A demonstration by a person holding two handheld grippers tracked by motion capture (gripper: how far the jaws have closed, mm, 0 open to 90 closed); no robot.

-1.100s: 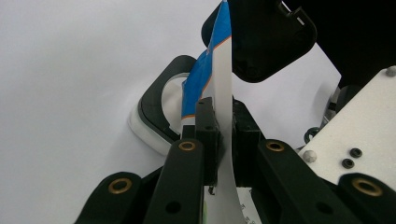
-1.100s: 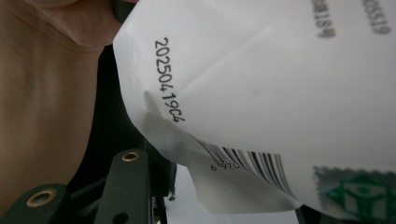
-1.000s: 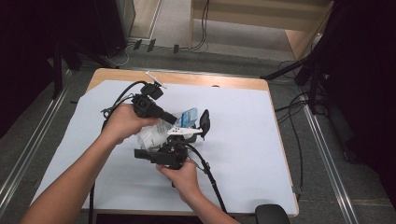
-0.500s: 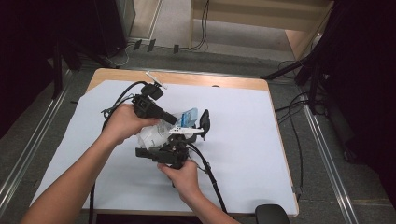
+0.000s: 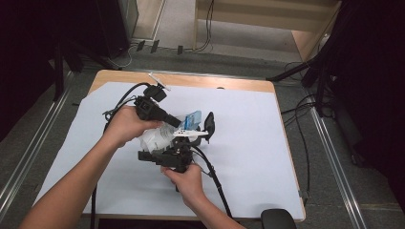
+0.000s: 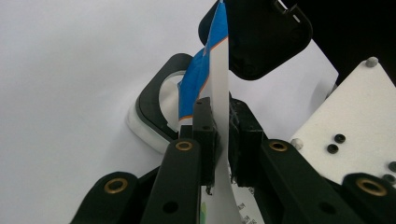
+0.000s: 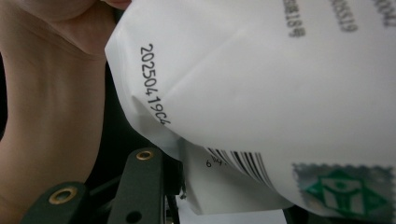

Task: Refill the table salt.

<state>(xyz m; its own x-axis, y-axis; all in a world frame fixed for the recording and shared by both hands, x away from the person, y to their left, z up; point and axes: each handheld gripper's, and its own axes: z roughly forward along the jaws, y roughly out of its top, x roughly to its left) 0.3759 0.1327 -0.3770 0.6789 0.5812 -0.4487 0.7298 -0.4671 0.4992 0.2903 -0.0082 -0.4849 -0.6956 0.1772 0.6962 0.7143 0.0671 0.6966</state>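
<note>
Change: right gripper (image 5: 193, 138) jaws have just been closing around white pouch (image 5: 155, 138), hands unmoved | left gripper (image 6: 223, 135) clamped on pouch's blue-printed edge | pouch above white table sheet (image 5: 267, 157) | judged: two-point hold ready for opening.

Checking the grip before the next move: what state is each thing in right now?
White and blue packet: off the table, held between both grippers.
Left gripper: shut on the packet's thin edge.
Right gripper: under the packet; the pictures don't settle its grip.
</note>
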